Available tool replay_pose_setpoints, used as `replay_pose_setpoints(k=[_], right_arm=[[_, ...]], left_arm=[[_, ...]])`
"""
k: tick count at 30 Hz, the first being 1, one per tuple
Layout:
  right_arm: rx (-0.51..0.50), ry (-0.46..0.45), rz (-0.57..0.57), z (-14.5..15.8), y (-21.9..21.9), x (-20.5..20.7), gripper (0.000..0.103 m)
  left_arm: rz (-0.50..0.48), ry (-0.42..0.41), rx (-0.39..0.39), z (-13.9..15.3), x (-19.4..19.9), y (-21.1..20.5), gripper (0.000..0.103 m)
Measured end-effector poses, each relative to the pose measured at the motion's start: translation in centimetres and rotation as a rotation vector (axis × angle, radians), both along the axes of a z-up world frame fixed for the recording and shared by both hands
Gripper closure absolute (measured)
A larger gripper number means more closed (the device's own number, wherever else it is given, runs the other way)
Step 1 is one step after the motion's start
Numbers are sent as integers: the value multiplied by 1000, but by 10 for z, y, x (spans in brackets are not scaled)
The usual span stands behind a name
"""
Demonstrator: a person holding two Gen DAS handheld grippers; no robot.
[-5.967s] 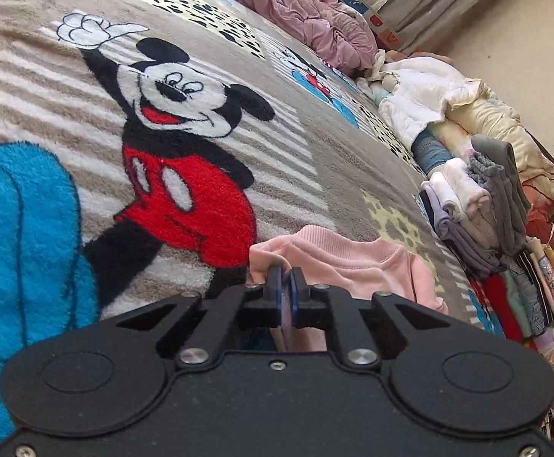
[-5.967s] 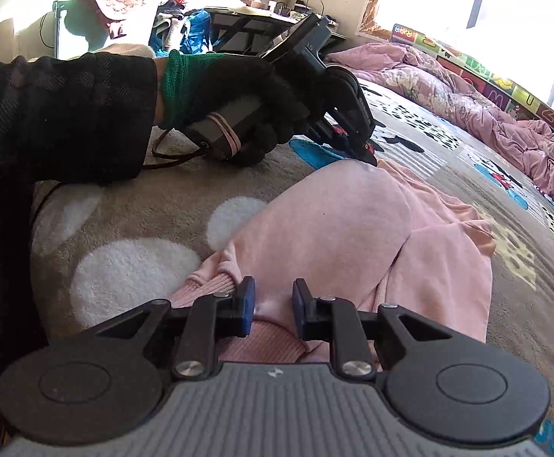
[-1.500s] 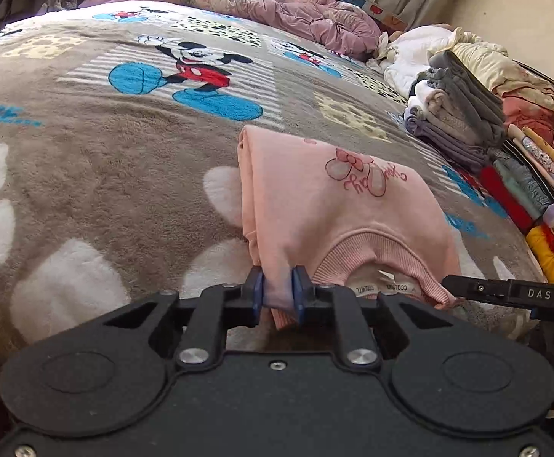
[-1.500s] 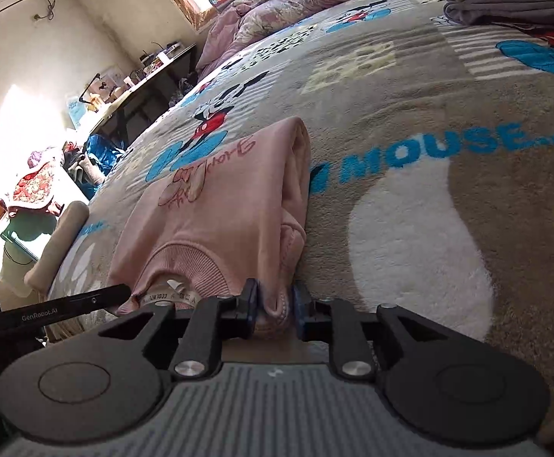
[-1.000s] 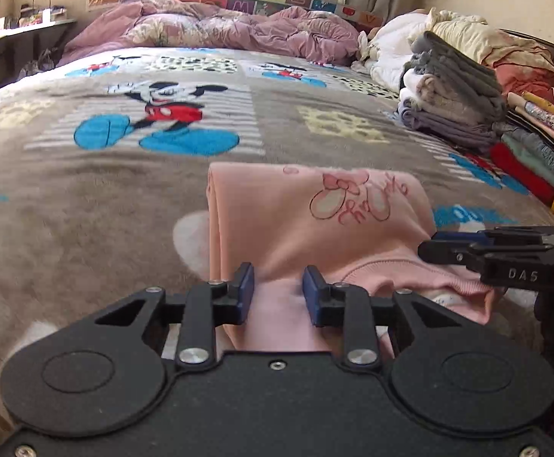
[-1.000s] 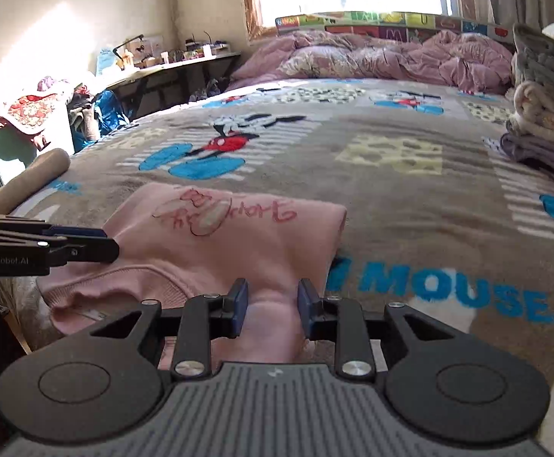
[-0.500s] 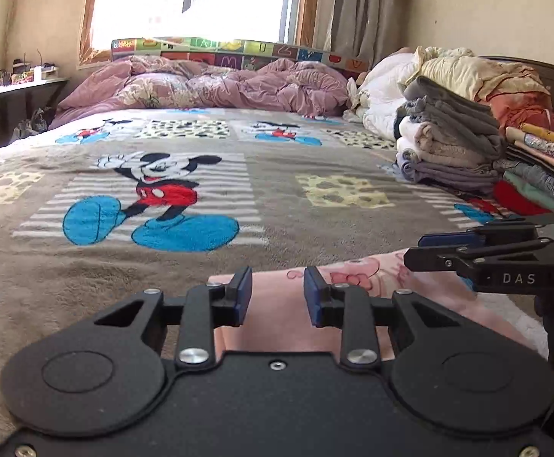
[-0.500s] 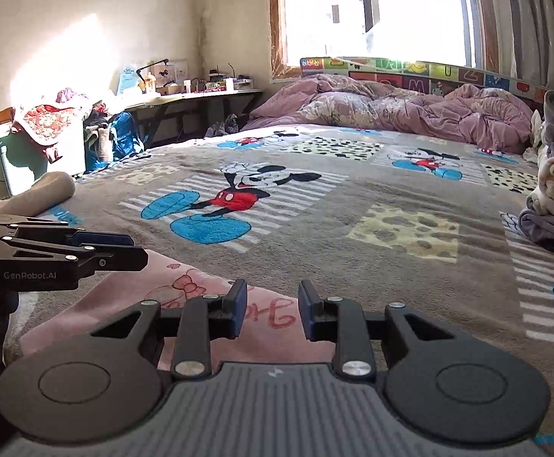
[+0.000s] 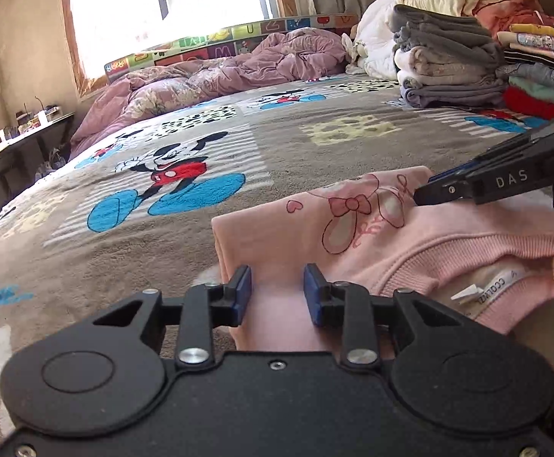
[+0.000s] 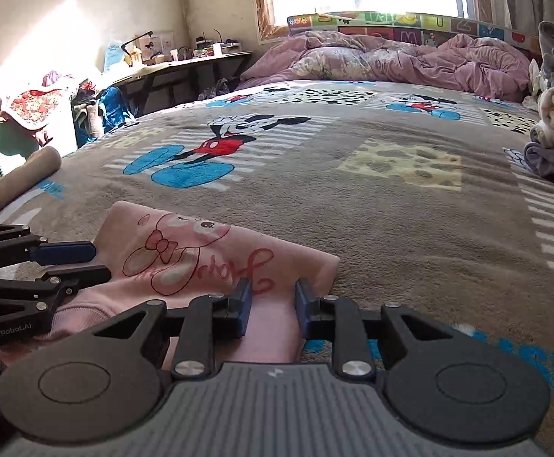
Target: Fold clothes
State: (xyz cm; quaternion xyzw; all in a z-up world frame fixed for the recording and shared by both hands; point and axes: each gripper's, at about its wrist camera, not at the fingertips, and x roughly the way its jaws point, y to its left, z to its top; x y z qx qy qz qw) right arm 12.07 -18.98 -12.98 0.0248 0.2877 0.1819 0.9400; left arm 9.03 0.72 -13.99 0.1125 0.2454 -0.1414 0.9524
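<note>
Both tongs hovered at the near edge of the folded pale pink sweatshirt with the bow-and-shoe print, which lay flat on the grey plush cartoon-mouse blanket covering the bed. Our left tongs stood partly open, blue pads set apart with the sweatshirt's left folded edge showing between them; we could not see the pads pressing on the cloth. Our right tongs were also partly open and had just been closing a little, with the sweatshirt's right-hand corner between the jaws but not visibly pinched. In the left wrist view the right tongs reached in from the right side, their tips above the printed bow. In the right wrist view the left tongs came in from the left edge, beside the sweatshirt's ribbed neck. The ribbed collar and its white label faced us at the near edge of the bed. Far across the bed we saw a crumpled mauve quilt under the bright window. On the right side of the bed, well apart from the sweatshirt, stood a stack of folded grey and coloured clothes. A cluttered desk stood against the wall to the left.
</note>
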Motion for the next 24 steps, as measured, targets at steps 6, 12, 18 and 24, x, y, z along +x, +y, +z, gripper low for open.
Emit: replay_pose_setpoints(k=[6,12,18,24], right_arm=[[240,29,-134,15,-34,-38,67],[700,245,-274,-30,-77,-62,55],[817,317,-299,-48,-74,-59,47],[836,334,-277,-56,-60,-29,56]], left_arm=[[155,107,-355,19,-21,55,55],[237,343,-859,4,-17,106,52],[255,469,-988,-16,-5,103,54],[226,477,-963,-17,11,84,61]])
